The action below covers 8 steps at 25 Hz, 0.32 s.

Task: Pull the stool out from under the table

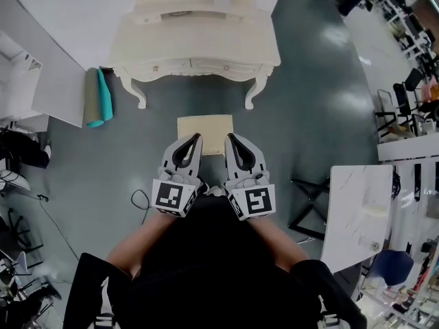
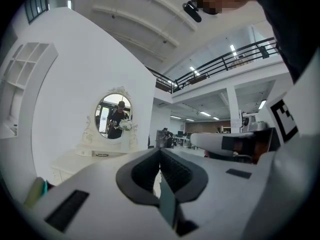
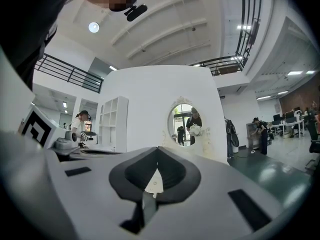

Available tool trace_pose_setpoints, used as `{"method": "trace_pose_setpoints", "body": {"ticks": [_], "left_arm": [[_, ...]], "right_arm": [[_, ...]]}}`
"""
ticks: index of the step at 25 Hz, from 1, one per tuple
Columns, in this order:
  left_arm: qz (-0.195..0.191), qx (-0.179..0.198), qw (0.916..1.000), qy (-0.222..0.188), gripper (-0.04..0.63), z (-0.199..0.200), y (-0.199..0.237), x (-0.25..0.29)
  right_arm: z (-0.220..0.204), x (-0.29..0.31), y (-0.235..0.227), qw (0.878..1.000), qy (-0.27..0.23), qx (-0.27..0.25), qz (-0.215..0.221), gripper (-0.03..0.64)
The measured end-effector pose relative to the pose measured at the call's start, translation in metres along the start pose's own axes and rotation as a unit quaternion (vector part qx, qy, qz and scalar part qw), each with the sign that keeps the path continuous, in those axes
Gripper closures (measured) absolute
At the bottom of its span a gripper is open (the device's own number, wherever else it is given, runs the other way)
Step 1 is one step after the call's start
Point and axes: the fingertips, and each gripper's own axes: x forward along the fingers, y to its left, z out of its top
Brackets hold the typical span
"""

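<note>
Stool, rigid and probably light, suits a seat-edge grip; left tool and right tool are clenched empty.

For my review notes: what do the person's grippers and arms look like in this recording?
The left gripper and right gripper have light grey bodies with black-lined jaws tapering to a point. Each carries a white cube with black square markers at its rear. The person wears a black top; its sleeves leave the forearms bare.

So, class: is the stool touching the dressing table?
Apart. The head view shows a strip of floor between the stool and the dressing table.
</note>
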Motion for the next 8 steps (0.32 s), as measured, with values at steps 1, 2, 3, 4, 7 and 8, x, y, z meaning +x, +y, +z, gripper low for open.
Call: {"method": "trace_pose_setpoints", "body": {"ticks": [1, 2, 3, 4, 7, 8], "left_arm": [[0.001, -0.002, 1.0, 0.0, 0.58, -0.001, 0.0, -0.001], [0.003, -0.004, 1.0, 0.001, 0.58, -0.002, 0.001, -0.002], [0.005, -0.007, 1.0, 0.002, 0.58, -0.004, 0.002, -0.003], [0.007, -0.008, 0.9999, 0.003, 0.58, -0.005, 0.004, -0.004], [0.013, -0.011, 0.9999, 0.001, 0.58, -0.008, 0.012, -0.004], [0.015, -0.011, 0.9998, 0.0, 0.58, -0.009, 0.015, -0.004]], "right_arm": [[-0.001, 0.001, 0.001, 1.0, 0.0, 0.0, 0.001, 0.598], [-0.002, 0.002, 0.002, 1.0, 0.002, 0.001, 0.001, 0.598], [-0.004, 0.004, 0.002, 1.0, 0.003, 0.001, 0.001, 0.598], [-0.005, 0.005, 0.003, 1.0, 0.005, 0.002, 0.002, 0.598], [-0.009, 0.012, 0.006, 1.0, 0.007, 0.002, 0.004, 0.598], [-0.011, 0.015, 0.007, 1.0, 0.007, 0.002, 0.005, 0.598]]}}
